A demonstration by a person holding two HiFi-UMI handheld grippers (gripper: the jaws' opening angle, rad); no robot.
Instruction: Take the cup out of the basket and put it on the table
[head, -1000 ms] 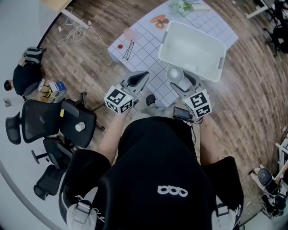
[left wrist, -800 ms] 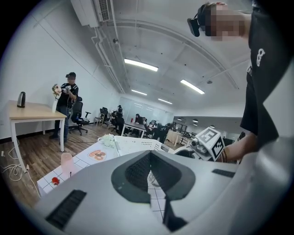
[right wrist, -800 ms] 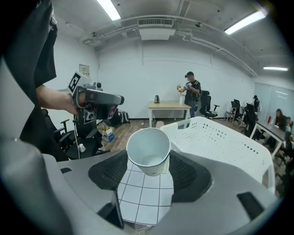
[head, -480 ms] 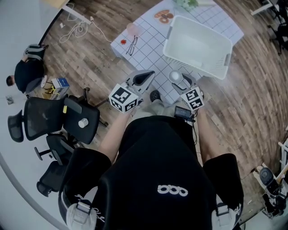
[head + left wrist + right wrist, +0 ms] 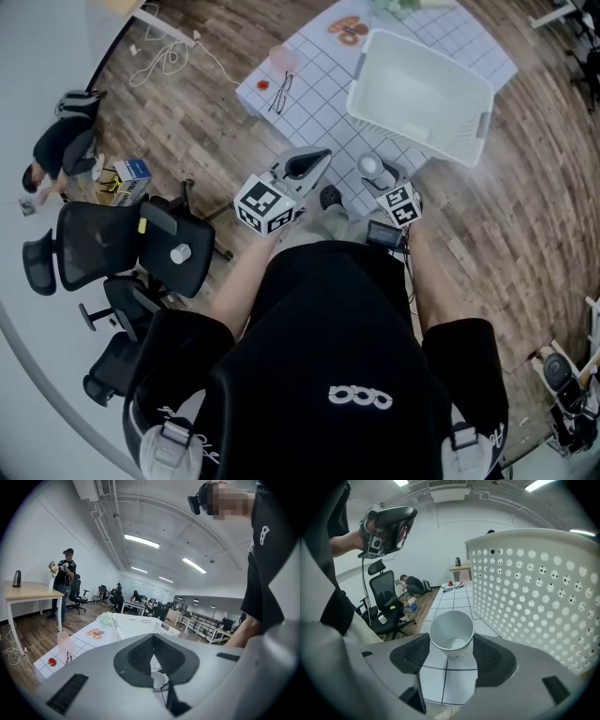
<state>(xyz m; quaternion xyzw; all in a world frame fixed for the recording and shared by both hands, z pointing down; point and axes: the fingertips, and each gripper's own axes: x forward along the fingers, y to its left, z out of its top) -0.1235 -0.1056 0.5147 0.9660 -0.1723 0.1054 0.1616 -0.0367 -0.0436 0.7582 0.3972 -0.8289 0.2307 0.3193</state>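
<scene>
The right tool (image 5: 452,645) clamped the cup (image 5: 451,626) outside the basket (image 5: 534,597), over the counter (image 5: 451,603). The left tool (image 5: 153,646) was closed and empty. Next, probably: set it down, release.

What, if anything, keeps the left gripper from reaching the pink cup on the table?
Likely nothing, so yes: the left gripper is shut and empty, the pink cup stands in the open, and the basket sits well aside.

Light was even and cool, from ceiling strip lights (image 5: 142,541); shadows faint. Gripper views bulged fisheye, corners black. Cup (image 5: 451,633) showed sharp, evenly lit. Head view ran slightly soft, floor (image 5: 202,122) bowed.
</scene>
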